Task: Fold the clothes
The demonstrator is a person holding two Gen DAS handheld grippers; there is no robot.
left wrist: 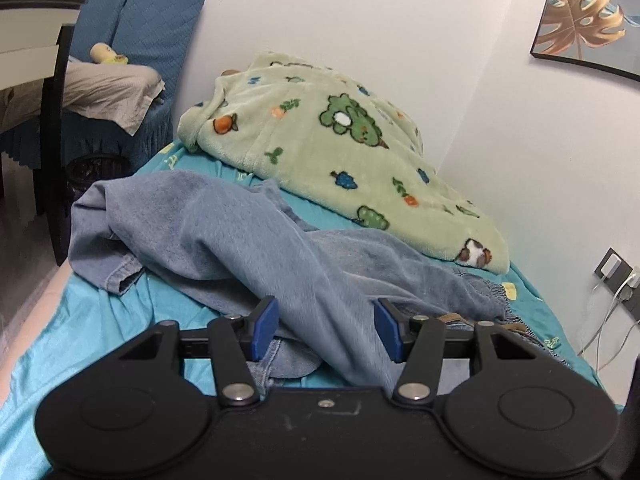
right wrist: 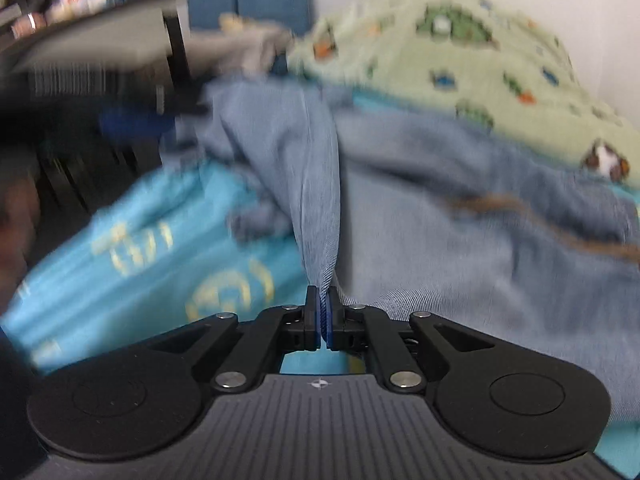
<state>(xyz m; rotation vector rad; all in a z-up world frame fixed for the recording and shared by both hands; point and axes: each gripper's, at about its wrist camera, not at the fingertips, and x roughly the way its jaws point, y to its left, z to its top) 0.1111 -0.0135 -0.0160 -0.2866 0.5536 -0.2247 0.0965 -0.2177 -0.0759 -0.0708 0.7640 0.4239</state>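
The blue denim garment lies crumpled across a bed covered by a turquoise sheet, just in front of a green fleece blanket printed with cartoon animals. The right tongs are pressed together on a pulled-up ridge of the denim, pinched between the blue pads. The left tongs stand about half apart with a fold of the denim running between the pads; whether they touch it is unclear. A white wall rises behind.
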